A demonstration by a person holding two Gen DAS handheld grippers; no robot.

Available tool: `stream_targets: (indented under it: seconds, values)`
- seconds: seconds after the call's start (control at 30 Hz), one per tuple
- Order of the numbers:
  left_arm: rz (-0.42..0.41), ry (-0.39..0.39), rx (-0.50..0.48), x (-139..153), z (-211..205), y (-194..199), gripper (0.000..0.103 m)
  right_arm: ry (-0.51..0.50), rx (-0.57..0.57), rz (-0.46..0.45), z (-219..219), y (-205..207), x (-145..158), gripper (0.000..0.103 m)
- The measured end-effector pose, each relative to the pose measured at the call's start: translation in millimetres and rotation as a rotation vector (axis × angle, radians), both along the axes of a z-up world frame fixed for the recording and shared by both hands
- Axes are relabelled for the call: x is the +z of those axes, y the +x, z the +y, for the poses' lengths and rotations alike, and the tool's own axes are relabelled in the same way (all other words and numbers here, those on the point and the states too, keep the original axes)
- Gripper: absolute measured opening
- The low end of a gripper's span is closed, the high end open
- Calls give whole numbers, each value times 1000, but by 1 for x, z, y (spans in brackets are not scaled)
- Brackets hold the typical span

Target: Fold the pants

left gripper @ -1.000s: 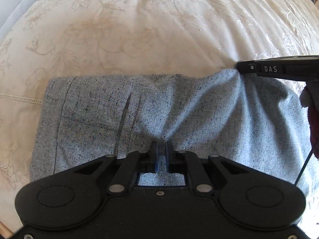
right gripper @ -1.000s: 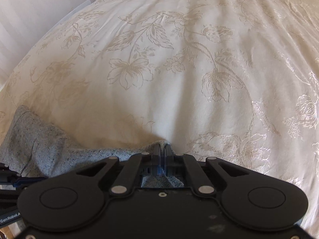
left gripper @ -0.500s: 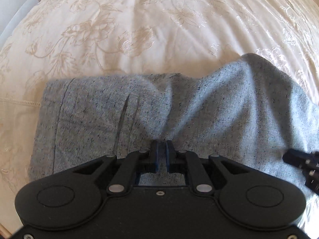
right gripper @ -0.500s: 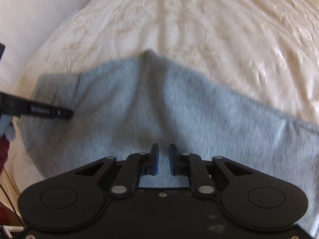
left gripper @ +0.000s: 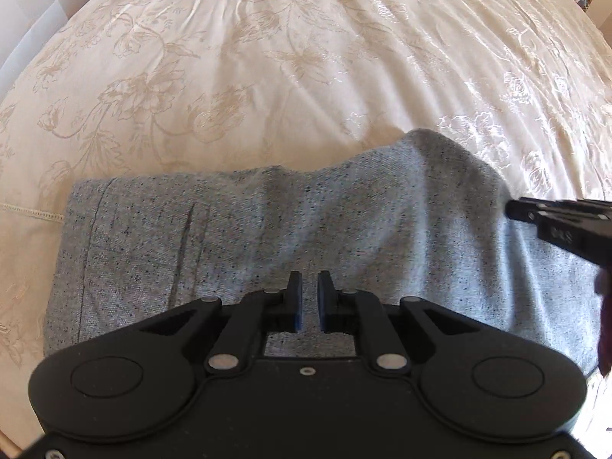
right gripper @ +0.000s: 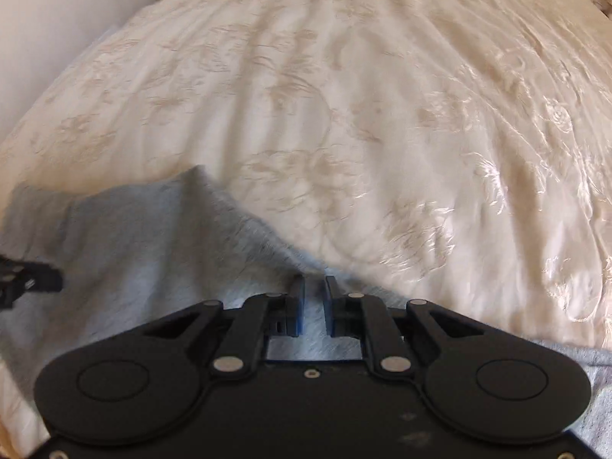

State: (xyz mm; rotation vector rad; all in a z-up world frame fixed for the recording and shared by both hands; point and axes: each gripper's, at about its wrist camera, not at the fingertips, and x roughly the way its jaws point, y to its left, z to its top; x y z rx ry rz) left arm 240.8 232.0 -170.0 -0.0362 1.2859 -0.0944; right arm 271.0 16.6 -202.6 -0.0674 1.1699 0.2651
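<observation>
The grey speckled pants [left gripper: 267,237] lie folded in a wide band on the cream bedspread. My left gripper [left gripper: 309,287] hovers over their near edge, jaws slightly apart and empty. The right gripper's black tip [left gripper: 535,214] shows at the pants' right end. In the right wrist view my right gripper [right gripper: 314,290] is open a little and empty above the pants [right gripper: 153,237], with the left gripper's tip [right gripper: 30,279] at the far left.
The cream floral bedspread [left gripper: 306,76] stretches far beyond the pants in both views [right gripper: 382,114]. A white wall [right gripper: 57,19] runs along the bed's left side. The person's hand [left gripper: 604,325] shows at the right edge.
Both grippers let go of the pants and opened slightly. The right gripper pulled back from the far edge, then came in beside the pants' right end. The fabric settled flat.
</observation>
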Motion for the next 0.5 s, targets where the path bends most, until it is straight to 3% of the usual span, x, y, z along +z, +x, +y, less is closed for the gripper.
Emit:
stream_targets:
  seconds: [0.1,0.17,0.3,0.5]
  values:
    - [3,-26,-15,7,-4,-2,16,-29,-86,22,-7,21,-14,9]
    - [1,-49,-31,11,-10,-1,16,-1,-125,10,-14,20,-6,9]
    - [-10,-98,-81,14,-29,7,16,98,-166,-33,-31,-19,23,14]
    - [-6,-127,-198,-6,-80,30,17,139,-258,47,-53,-88,26,14]
